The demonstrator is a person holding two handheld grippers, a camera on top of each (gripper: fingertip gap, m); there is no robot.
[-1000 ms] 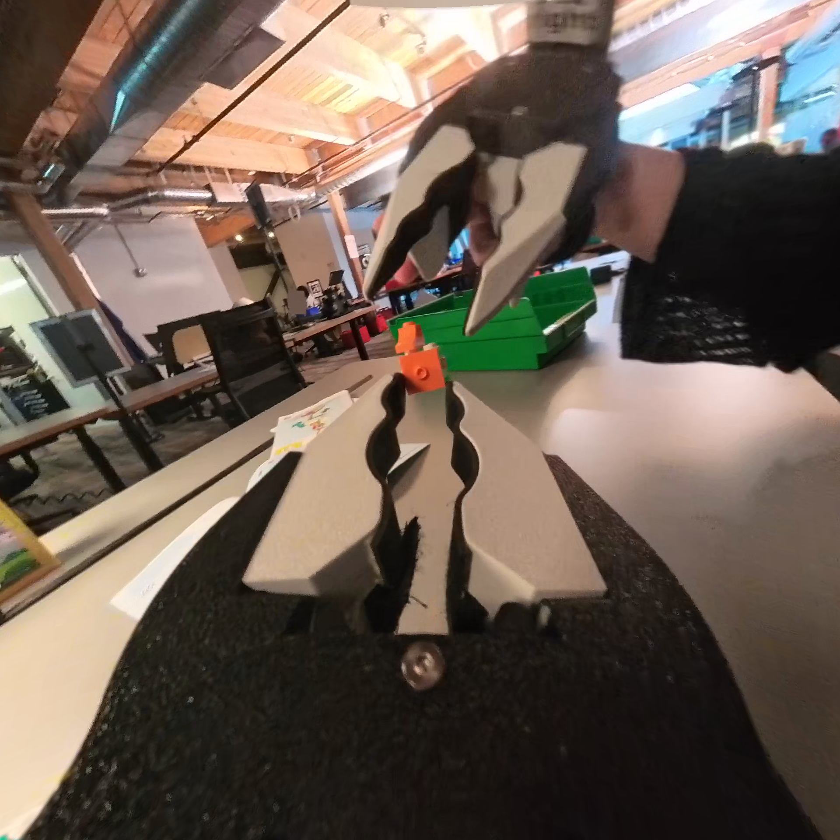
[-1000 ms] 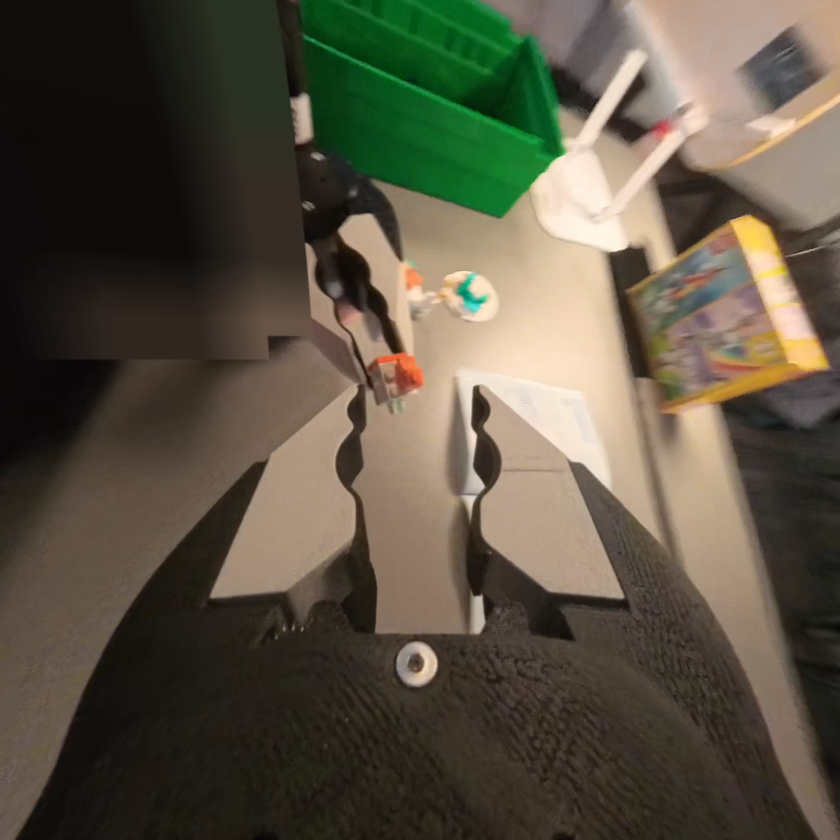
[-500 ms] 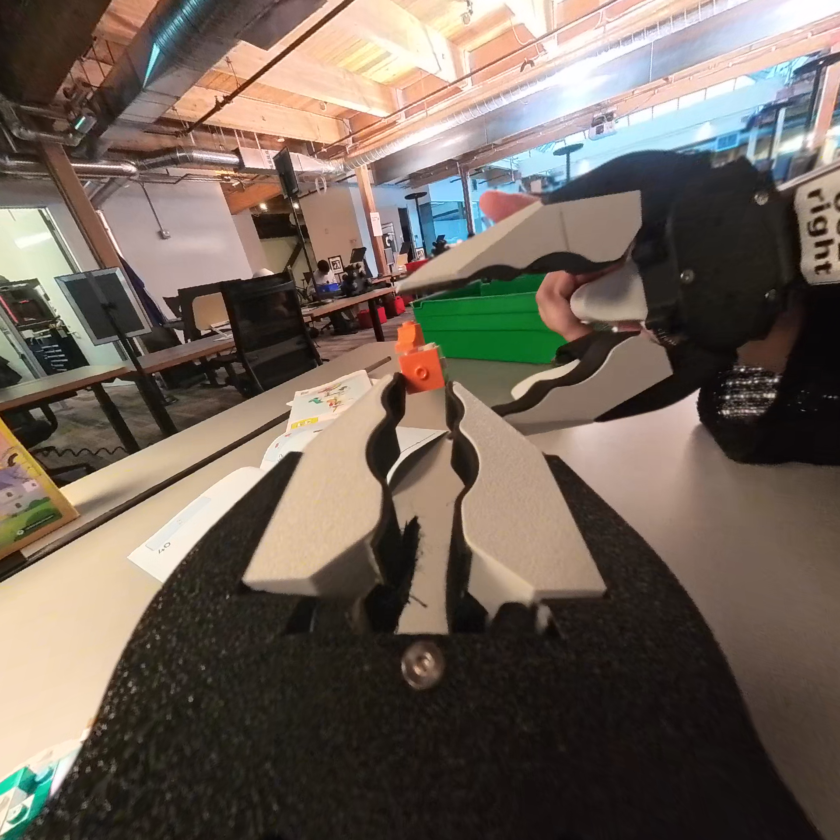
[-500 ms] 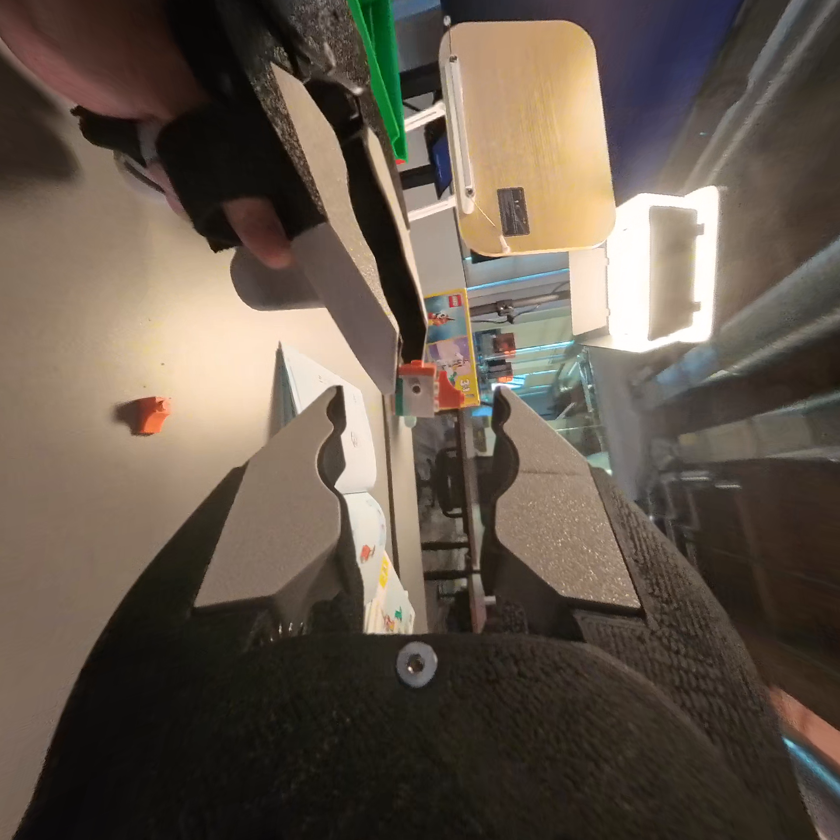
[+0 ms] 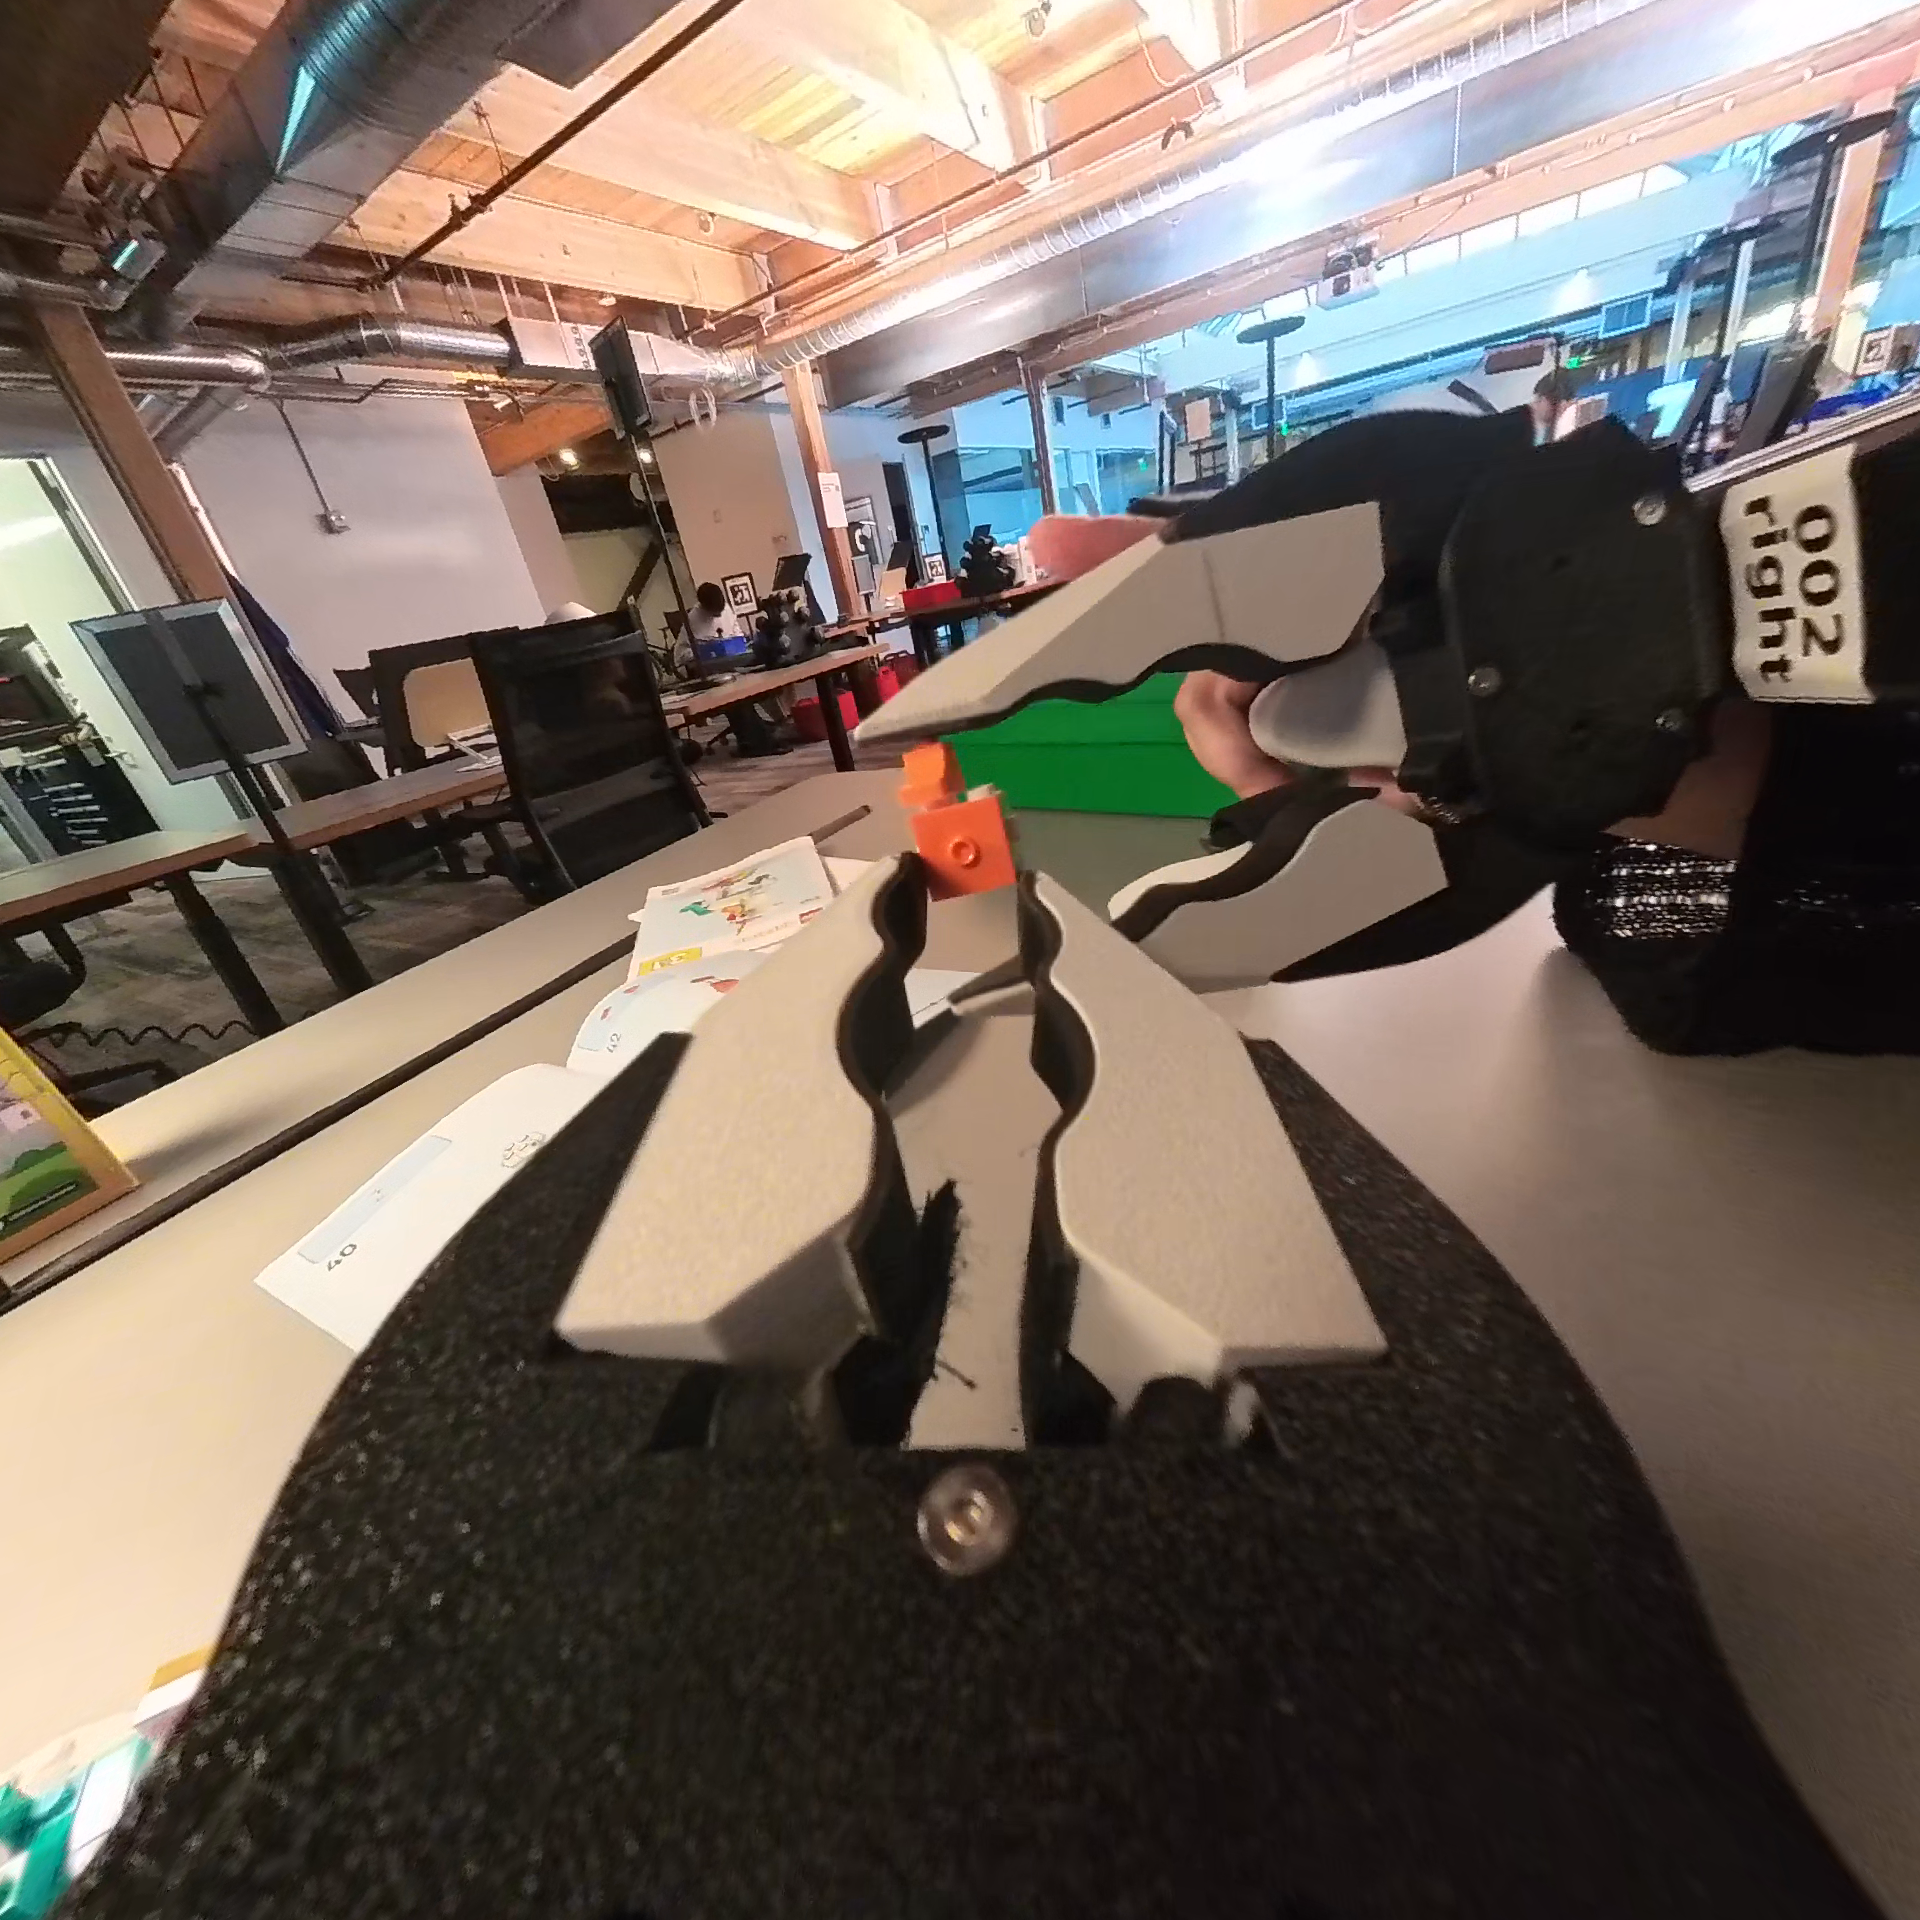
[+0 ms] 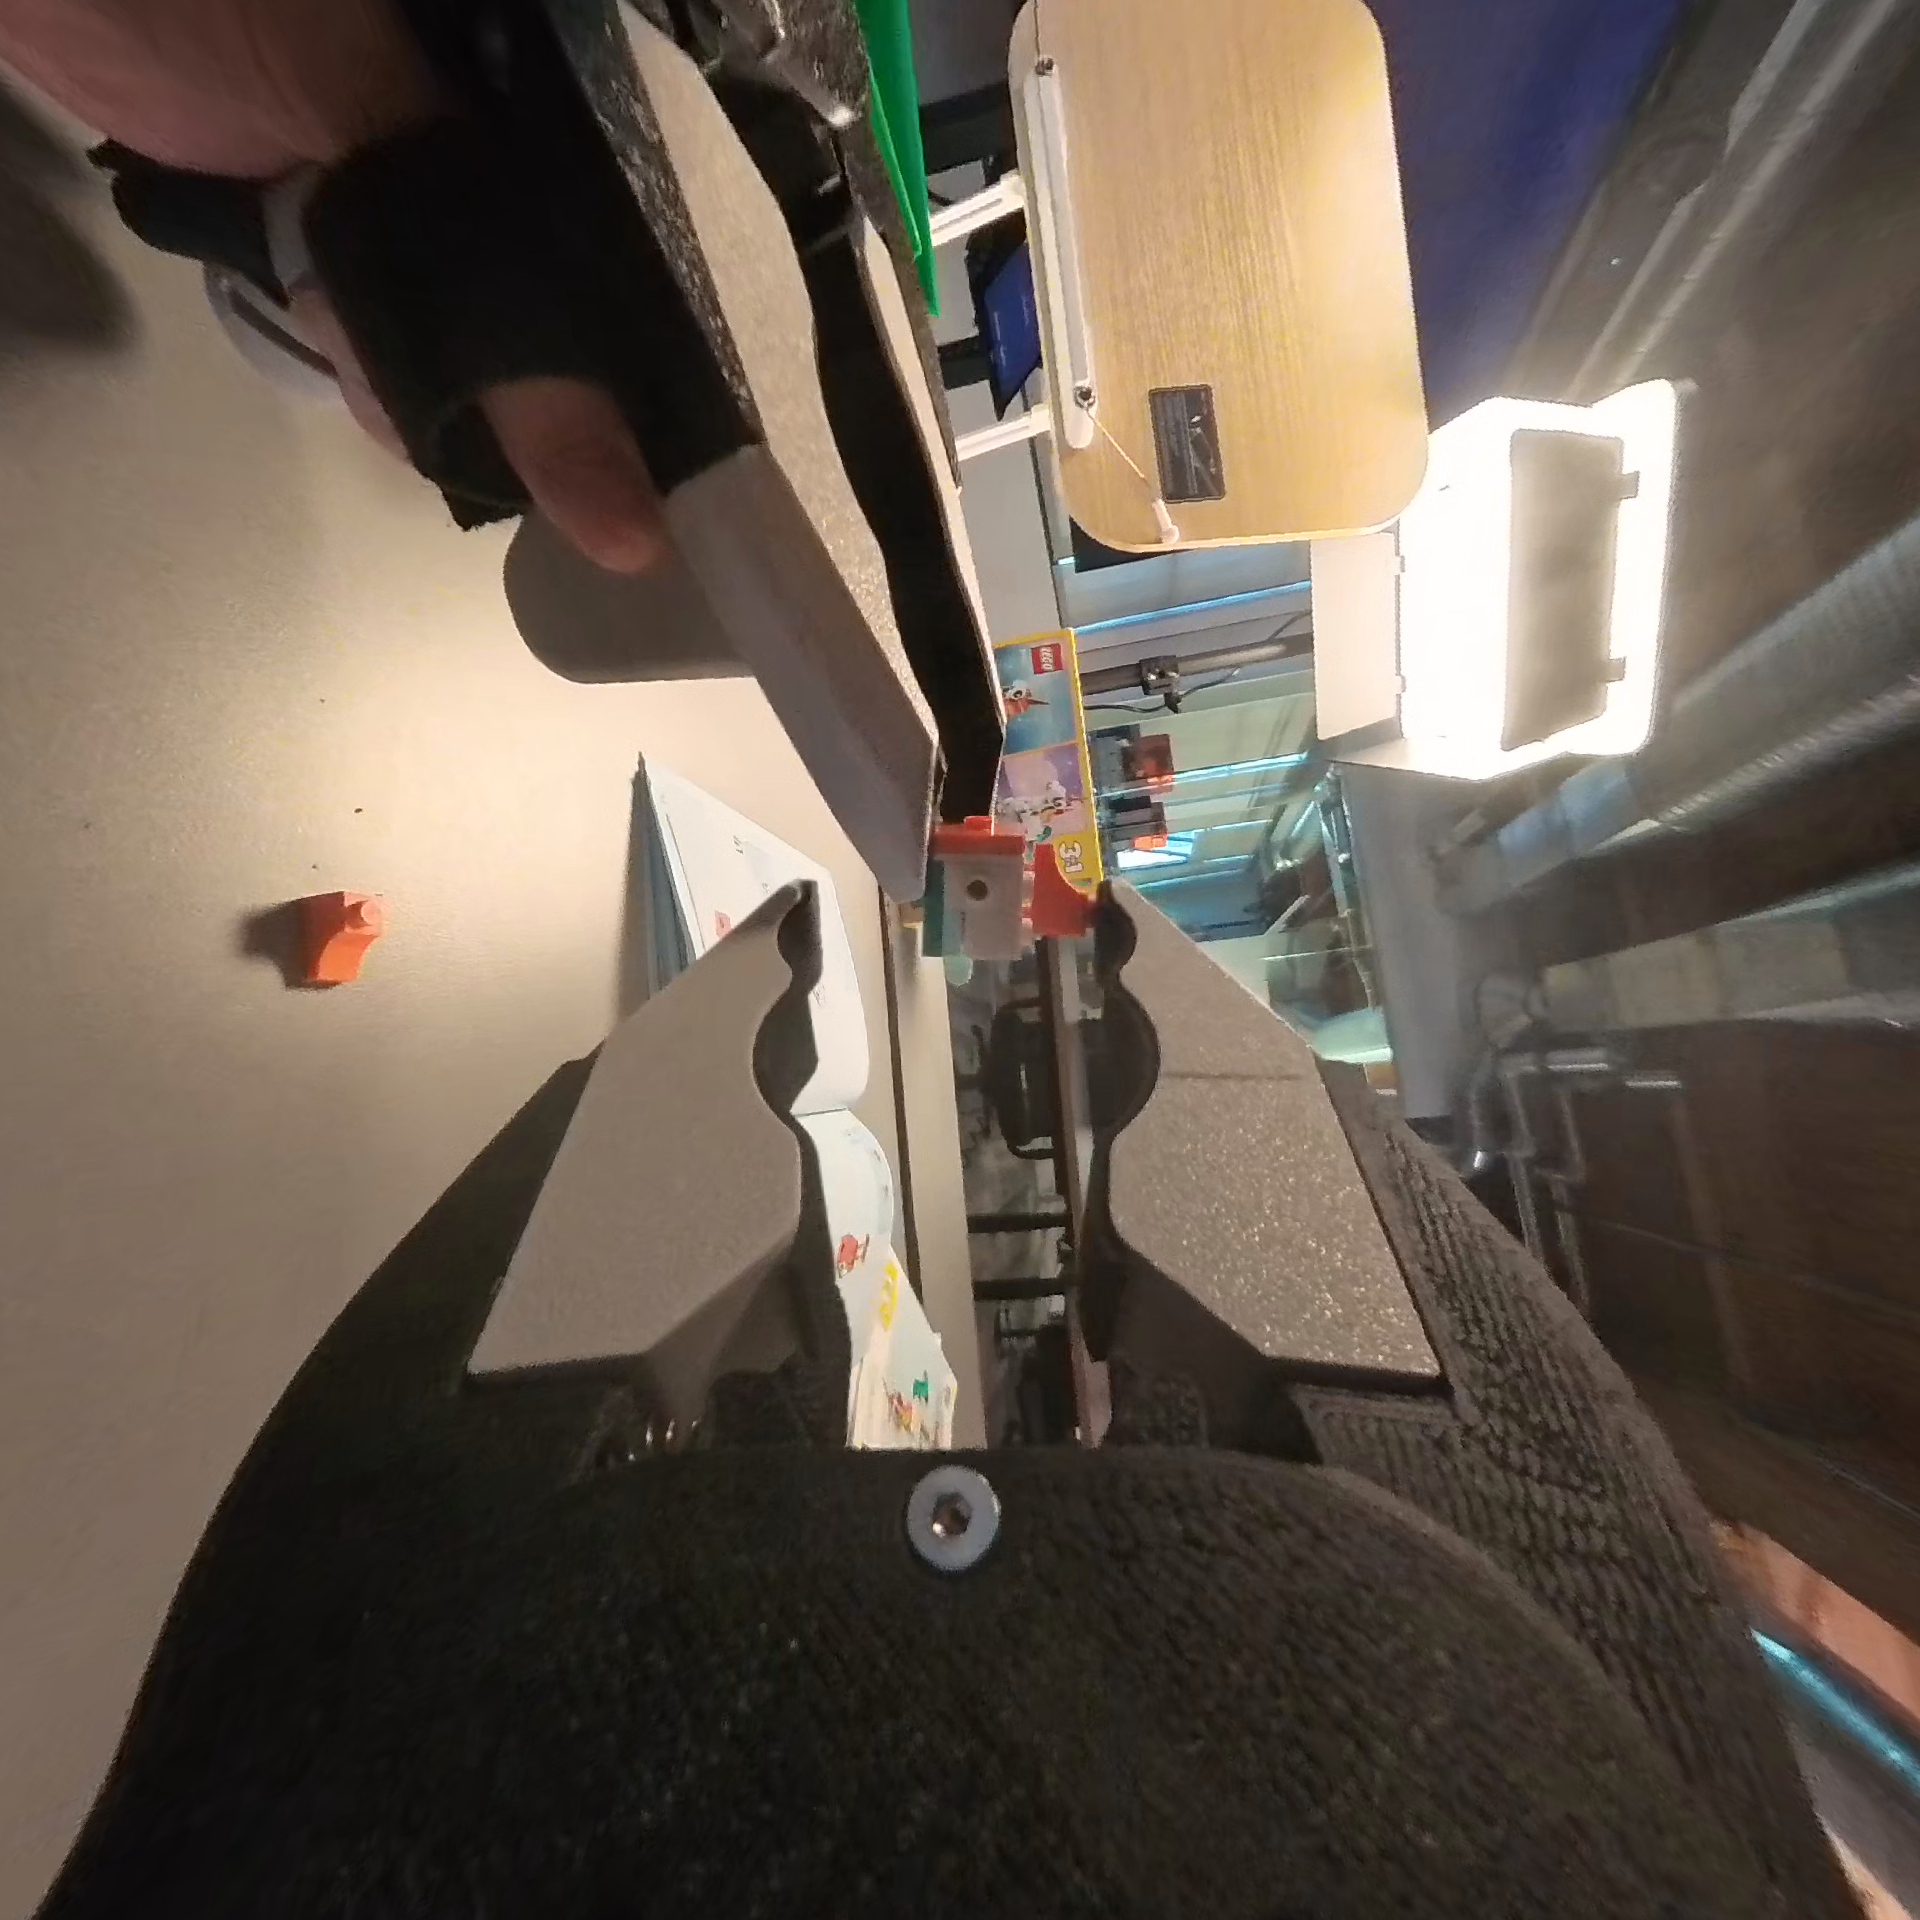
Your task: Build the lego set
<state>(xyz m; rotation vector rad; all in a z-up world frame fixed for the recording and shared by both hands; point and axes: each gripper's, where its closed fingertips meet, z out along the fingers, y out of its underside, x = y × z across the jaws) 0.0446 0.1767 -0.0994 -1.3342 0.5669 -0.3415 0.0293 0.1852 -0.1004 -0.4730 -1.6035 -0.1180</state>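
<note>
Your left hand-held gripper [image 5: 961, 883] is clamped on a small orange lego assembly [image 5: 956, 840], pinching it at the very fingertips and holding it up above the grey worktop [image 5: 1558, 1195]. In the right wrist view the same assembly [image 6: 982, 899] shows a grey face and a teal edge beside its orange parts.

Your right hand-held gripper [image 6: 945, 904] is spread wide, turned on its side, with the assembly between its fingers. One fingertip [image 6: 1107, 909] touches the orange end of the build; the other stays clear of it.

A loose orange lego piece [image 6: 332, 935] lies alone on the worktop, well apart from both grippers. An open instruction booklet [image 5: 743, 909] lies just beyond your left gripper. A green bin [image 5: 1091, 748] stands farther back, and a yellow lego box [image 6: 1044, 748] sits at the worktop's edge.
</note>
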